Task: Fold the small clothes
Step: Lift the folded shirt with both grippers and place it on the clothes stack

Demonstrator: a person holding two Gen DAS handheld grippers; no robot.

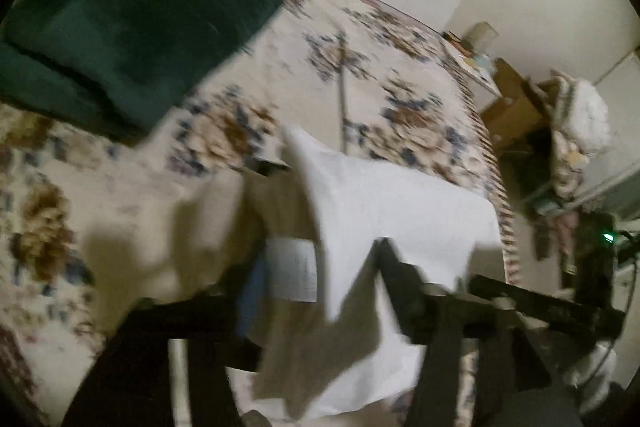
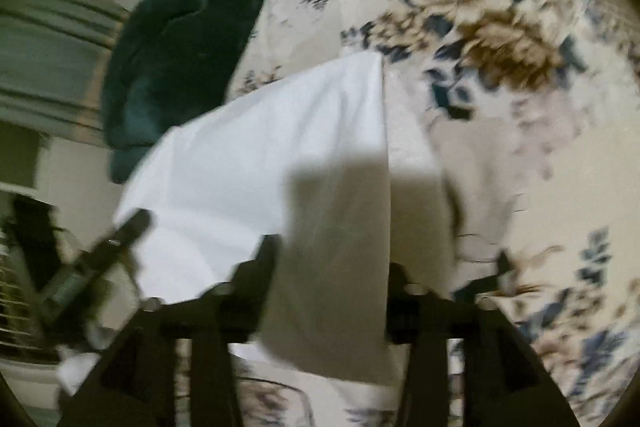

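The left gripper [image 1: 320, 255] and right gripper [image 2: 332, 267] each appear clamped on an edge of the white cloth [image 2: 248, 163], held lifted over the floral bedspread [image 2: 500, 27]; judged mid-fold, the next move requires lowering it flat with edges aligned.

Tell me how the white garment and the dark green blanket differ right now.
The white garment is thin and smooth; the dark green blanket is thick and plush. The garment hangs lifted off the floral bedspread, running between the fingers of the left tongs and the right tongs; the blanket lies untouched in a bulky folded heap. Both are cloth, over the same bed.
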